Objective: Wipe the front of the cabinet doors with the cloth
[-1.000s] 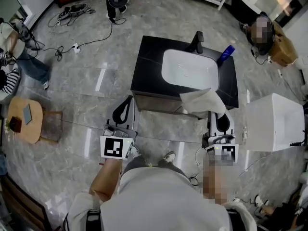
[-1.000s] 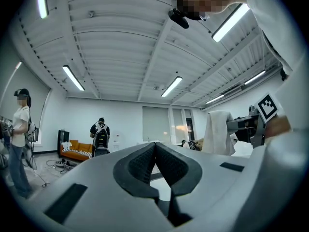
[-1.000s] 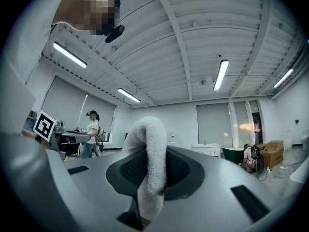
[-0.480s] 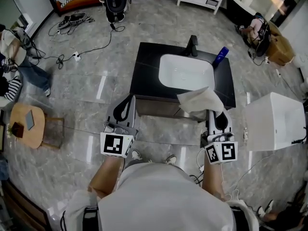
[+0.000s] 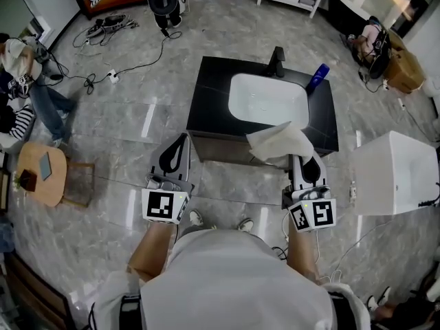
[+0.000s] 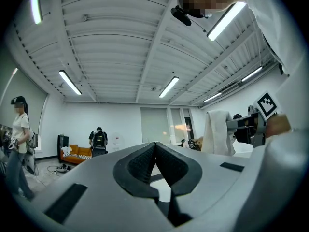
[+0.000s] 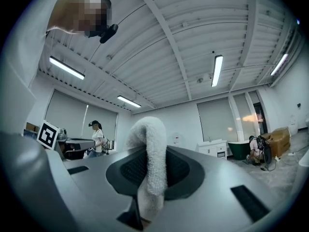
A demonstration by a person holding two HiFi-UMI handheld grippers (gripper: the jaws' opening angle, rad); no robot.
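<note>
- Head cam: overhead, faces steeply down; sink cabinet point(image 5: 206, 88) mid-frame, left gripper point(image 5: 179, 146) & right gripper point(image 5: 304, 162) just below.
- L gripper cam: close behind jaws, tilted up twd ceiling point(image 6: 120, 42); shares cloth point(image 6: 217, 132) w/ head view.
- R gripper cam: likewise tilted up, cloth v. close.

We see a white cloth point(image 5: 278, 143), a white basin point(image 5: 268, 102) in a black countertop point(image 5: 213, 95), a blue bottle point(image 5: 319, 78), grey marbled floor point(image 5: 130, 108).
</note>
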